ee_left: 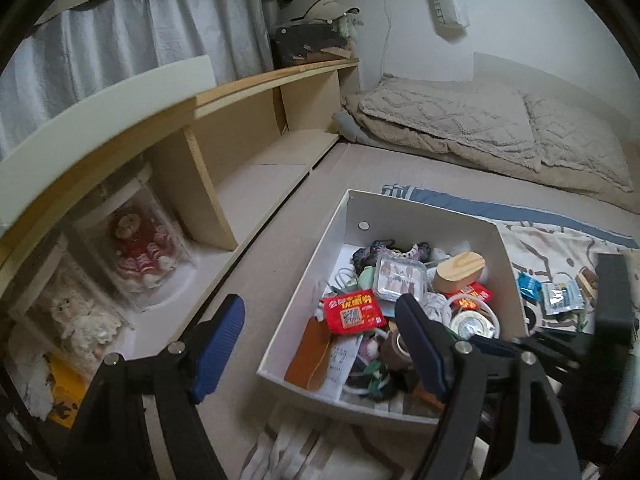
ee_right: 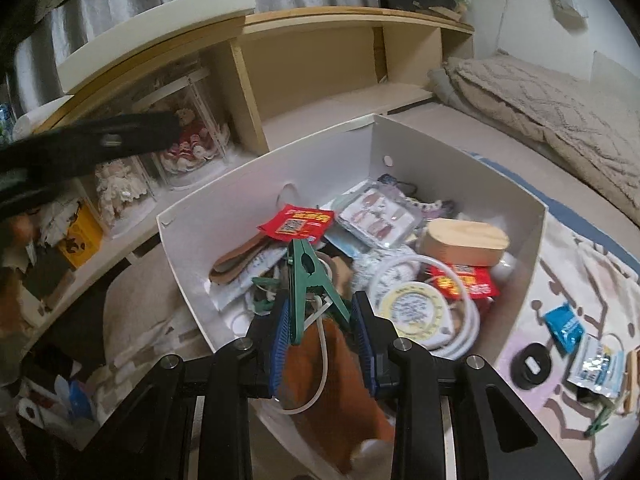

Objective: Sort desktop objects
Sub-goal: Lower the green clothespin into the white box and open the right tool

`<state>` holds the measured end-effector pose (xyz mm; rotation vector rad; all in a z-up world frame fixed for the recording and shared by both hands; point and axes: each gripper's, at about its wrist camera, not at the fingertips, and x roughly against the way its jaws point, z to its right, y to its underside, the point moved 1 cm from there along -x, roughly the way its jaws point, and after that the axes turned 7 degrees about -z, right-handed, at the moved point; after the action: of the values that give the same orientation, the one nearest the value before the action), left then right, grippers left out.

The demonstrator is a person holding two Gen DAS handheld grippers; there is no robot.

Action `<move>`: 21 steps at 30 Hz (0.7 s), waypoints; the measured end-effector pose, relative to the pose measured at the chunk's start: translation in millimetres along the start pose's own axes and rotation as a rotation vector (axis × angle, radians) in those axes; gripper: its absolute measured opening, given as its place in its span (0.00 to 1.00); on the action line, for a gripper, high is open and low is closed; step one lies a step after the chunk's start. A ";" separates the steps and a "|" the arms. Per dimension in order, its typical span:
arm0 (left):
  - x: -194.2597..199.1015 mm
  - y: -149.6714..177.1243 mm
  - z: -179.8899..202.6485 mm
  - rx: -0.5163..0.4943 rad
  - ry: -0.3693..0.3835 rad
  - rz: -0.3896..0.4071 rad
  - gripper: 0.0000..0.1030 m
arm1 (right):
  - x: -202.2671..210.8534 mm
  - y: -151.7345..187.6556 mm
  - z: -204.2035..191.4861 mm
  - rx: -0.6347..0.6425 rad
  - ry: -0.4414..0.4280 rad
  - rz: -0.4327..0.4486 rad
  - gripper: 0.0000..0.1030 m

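1. Green clothes peg: clamped by its splayed handle legs between the blue pads of the right gripper; its long axis runs nearly straight away from the camera, its pinching tip pointing toward the far wall of the white box; it is raised over the box's near left part.
2. Left gripper: jaws wide apart and holding nothing; one finger over the box's near edge, the other out past its left wall.
3. Box contents: red sachets; a clear case of false nails; an oval wooden box; a white coiled tube; all heaped together.
4. Surface: a beige bed carries the box; on a patterned cloth by the box's right wall lie a blue packet, a silver packet and a black ring.
5. Room: wooden shelving along the bed's left edge holds dolls in clear cases; folded blankets at the far end.
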<state>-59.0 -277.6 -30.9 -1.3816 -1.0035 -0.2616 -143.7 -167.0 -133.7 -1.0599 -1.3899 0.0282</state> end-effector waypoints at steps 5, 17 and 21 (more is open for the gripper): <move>36.3 7.4 -8.3 0.025 0.052 0.063 0.75 | -14.0 -8.6 -13.1 -0.022 -0.028 -0.003 0.30; 81.9 12.9 -7.2 0.020 0.017 0.198 0.79 | -58.9 -33.4 -39.0 -0.114 -0.069 -0.057 0.30; 76.2 14.1 -5.6 0.024 0.055 0.185 0.82 | -65.4 -40.8 -47.2 -0.119 -0.090 -0.065 0.30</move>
<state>-2.4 -249.8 14.5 -1.4273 -0.8248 -0.1489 -145.5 -255.7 -150.9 -1.1229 -1.5223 -0.0560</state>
